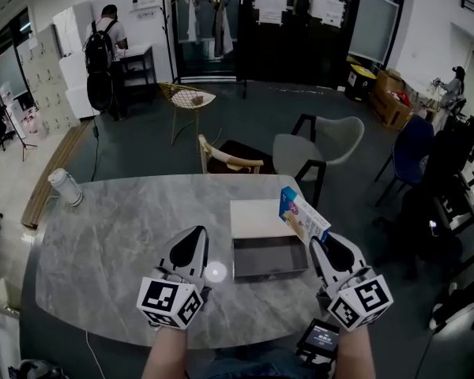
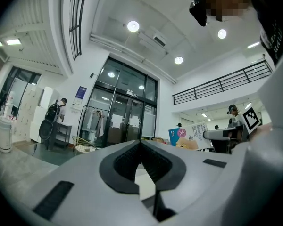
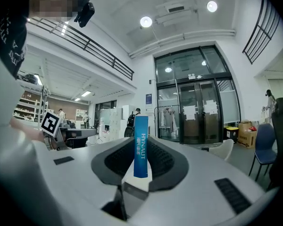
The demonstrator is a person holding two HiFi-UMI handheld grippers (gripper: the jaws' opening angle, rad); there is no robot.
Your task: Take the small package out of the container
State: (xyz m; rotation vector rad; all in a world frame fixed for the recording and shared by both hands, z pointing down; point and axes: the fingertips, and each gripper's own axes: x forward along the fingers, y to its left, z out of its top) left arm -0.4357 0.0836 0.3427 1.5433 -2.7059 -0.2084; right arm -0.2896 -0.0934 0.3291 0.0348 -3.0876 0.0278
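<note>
My right gripper (image 1: 325,243) is shut on a small blue package (image 1: 303,215), held up at the right of the open grey container (image 1: 269,258). The right gripper view shows that package (image 3: 141,146) edge-on and upright between the two pads. The container sits on the marble table with its white lid (image 1: 257,217) lying just behind it; its inside looks bare. My left gripper (image 1: 193,241) hovers left of the container, jaws together with nothing between them (image 2: 141,142). In the left gripper view the blue package (image 2: 183,137) shows far off to the right.
A white cylinder (image 1: 65,187) stands at the table's far left edge. Chairs (image 1: 317,148) crowd the far side of the table. A dark device (image 1: 320,340) lies at the near edge under my right hand. A person with a backpack (image 1: 103,50) stands far back.
</note>
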